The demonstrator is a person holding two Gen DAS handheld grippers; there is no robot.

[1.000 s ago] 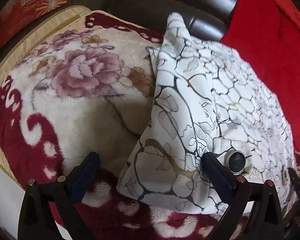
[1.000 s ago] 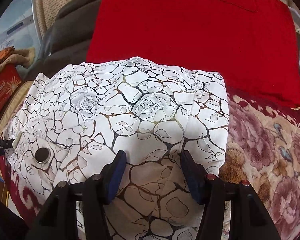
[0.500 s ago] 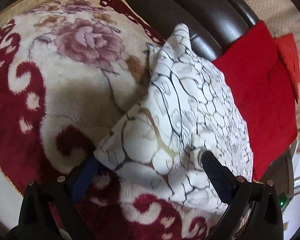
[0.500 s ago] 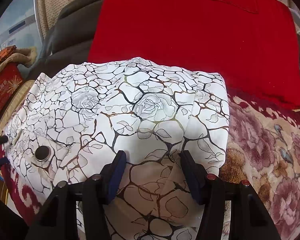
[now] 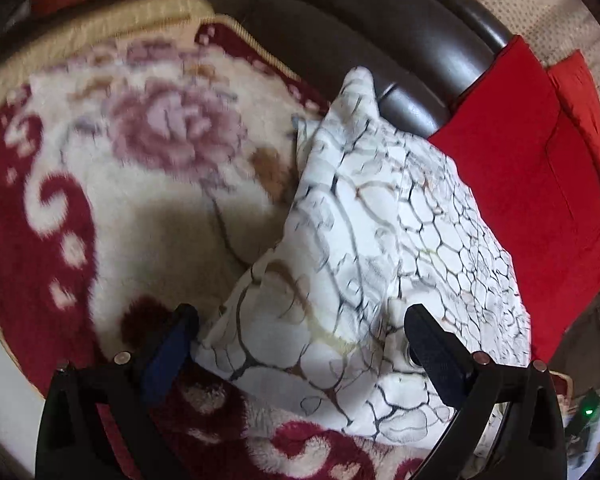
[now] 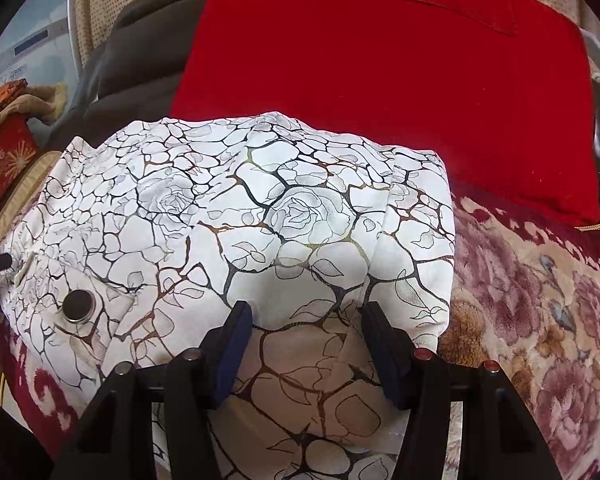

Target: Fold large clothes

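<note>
White garment [image 6: 260, 216] with a black vein-and-rose print lies folded on a floral blanket [image 6: 540, 300], its far edge against a red cushion [image 6: 380, 60]. Left claw [image 5: 300, 344] gapes wide over its corner; right claw [image 6: 306, 336] stands half-open astride a fold.

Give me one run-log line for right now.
garment: folded, on floral blanket | left gripper: open, astride garment corner | right gripper: open over near edge | red cushion: behind
</note>
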